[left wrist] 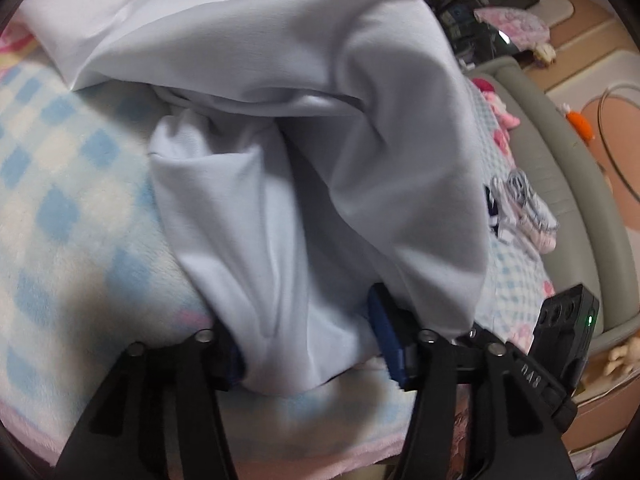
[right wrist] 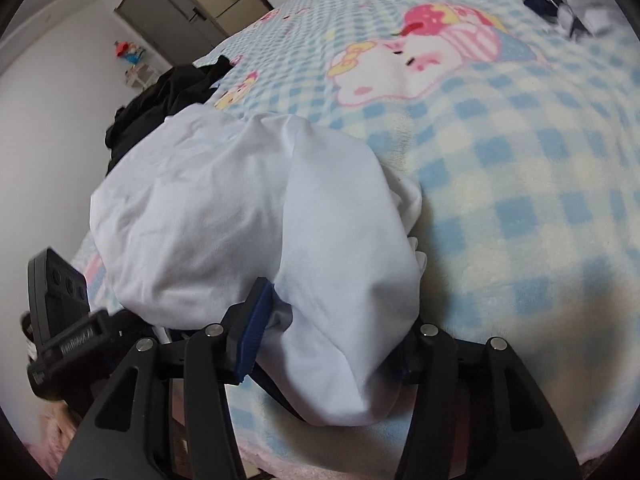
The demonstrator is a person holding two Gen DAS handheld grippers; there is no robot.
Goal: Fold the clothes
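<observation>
Pale cotton, the white garment (left wrist: pixel 280 184) lay bunched at the edge of the checked blanket (left wrist: pixel 60 184); I had my left gripper (left wrist: pixel 308 356) and right gripper (right wrist: pixel 328 344) spread around its hem, seemingly loose, ready to draw it flat

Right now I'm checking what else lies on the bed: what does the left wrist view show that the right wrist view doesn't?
Only the left wrist view: a grey padded bed rail and a small striped garment beside it. Only the right wrist view: a black garment behind the pile and a cartoon cat print. Both: the white garment bunched between blue finger pads on the blue checked blanket.
</observation>
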